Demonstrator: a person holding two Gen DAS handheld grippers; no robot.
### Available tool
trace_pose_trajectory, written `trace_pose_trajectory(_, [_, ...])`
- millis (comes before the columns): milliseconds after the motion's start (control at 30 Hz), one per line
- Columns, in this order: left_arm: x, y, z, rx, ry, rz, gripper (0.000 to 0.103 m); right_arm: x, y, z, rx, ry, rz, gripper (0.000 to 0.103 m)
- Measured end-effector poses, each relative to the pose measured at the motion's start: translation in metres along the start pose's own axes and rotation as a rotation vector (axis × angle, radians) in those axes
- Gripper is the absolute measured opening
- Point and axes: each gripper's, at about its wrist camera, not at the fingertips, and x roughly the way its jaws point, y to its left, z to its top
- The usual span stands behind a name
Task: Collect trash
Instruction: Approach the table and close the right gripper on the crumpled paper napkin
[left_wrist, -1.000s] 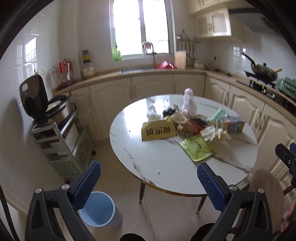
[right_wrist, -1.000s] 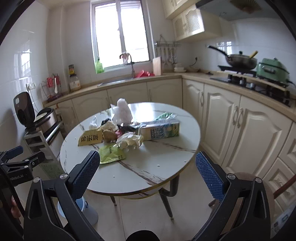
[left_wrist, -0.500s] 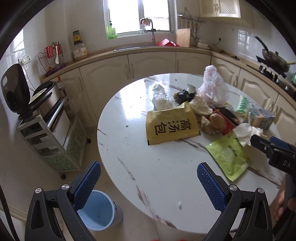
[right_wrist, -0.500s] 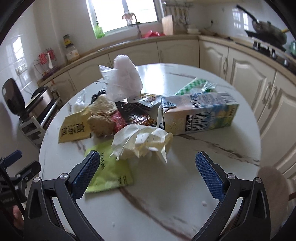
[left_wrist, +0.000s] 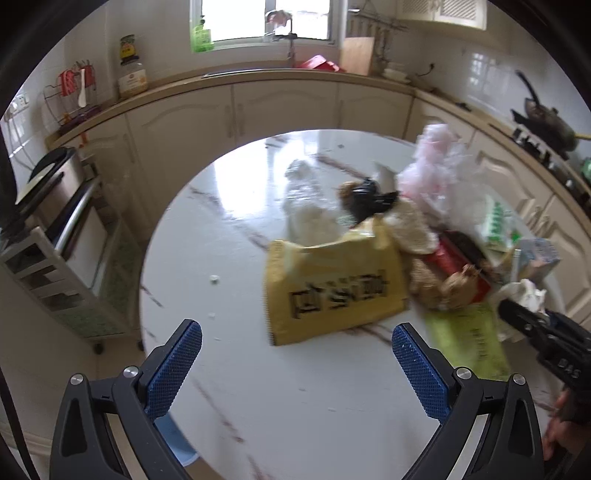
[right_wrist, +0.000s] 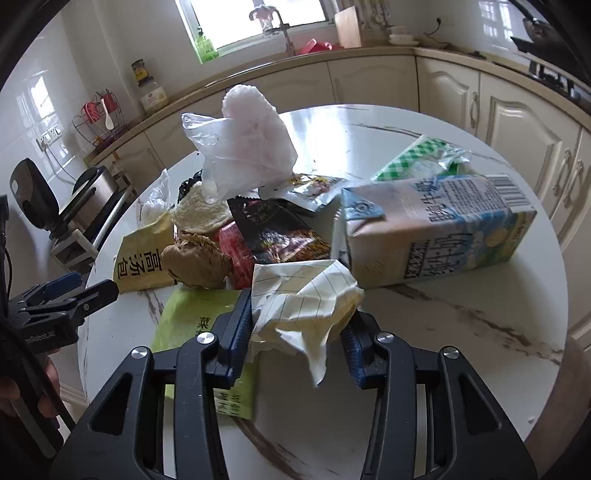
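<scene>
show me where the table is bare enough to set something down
Bare marble lies on the table left of the yellow packet, and on the near edge in front of the milk carton. The middle is crowded: crumpled paper, green packet, plastic bag.

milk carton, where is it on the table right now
In the right wrist view the milk carton lies on its side at the right of the trash pile, just behind the crumpled paper, with the green checked wrapper behind it.
</scene>
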Motion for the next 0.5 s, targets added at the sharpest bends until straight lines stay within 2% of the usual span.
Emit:
trace_pose_trajectory(200, [0.009,-0.043,0.001,0.076,0.001,-0.107,0.102,-0.032,-0.019,-0.016,0.027,-0.061,0.004,0.039])
trace_pose_trajectory(333, [0.027,-0.075,0.001,0.082,0.055,-0.090,0.102,-0.048,-0.033,-0.028,0.047,-0.082,-0.014,0.039])
trace_pose_trajectory(500, [0.050,-0.101,0.006,0.052,0.099,-0.043,0.099,-0.057,-0.043,-0.035,0.051,-0.088,0.016,0.039])
